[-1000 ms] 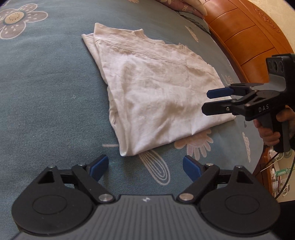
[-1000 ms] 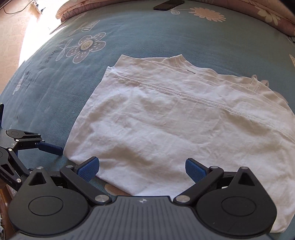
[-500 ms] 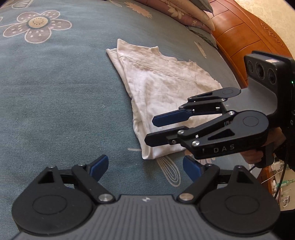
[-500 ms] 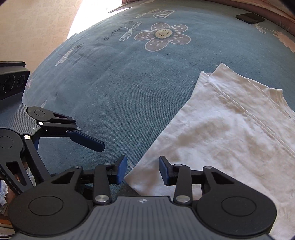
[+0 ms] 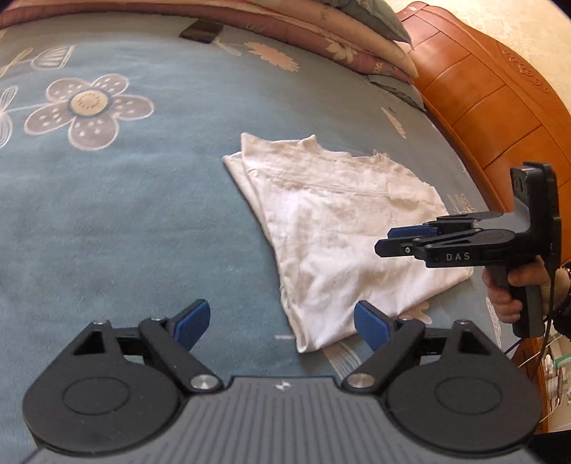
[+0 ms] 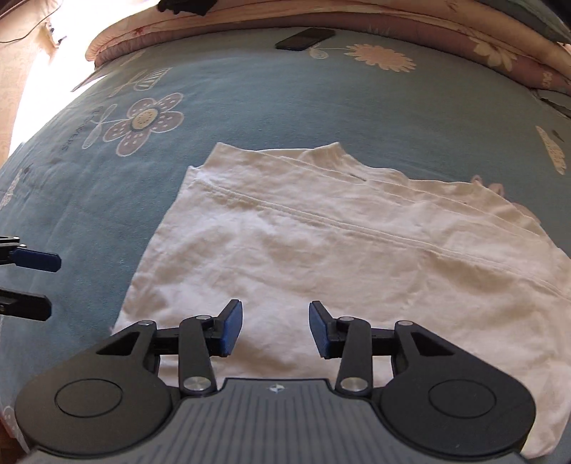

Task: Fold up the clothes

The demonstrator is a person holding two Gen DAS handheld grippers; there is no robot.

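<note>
The bed (image 5: 125,221) fills both views, spread with a blue-grey cover printed with pale flowers; beside one flower in the right wrist view the sideways word "FLOWERS" (image 6: 66,131) can be read, with larger striped lettering above it that is too warped to make out. Folded pink and cream quilts (image 5: 321,32) are piled along the far edge of the bed, and an orange wooden headboard (image 5: 492,103) runs along its right side. A folded white T-shirt (image 5: 342,235) lies flat on the cover towards the headboard side, its near corner close to the bed's front edge. A dark phone (image 6: 306,38), or something like it, lies by the quilts.

The right gripper (image 6: 275,330), marked "DAS" on its side in the left wrist view, is held by a hand (image 5: 506,289) above the shirt's near edge; its jaws stand partly apart, holding nothing. The left gripper (image 5: 282,321) sits over the bare cover just left of the shirt's near corner, jaws wide apart and empty.
</note>
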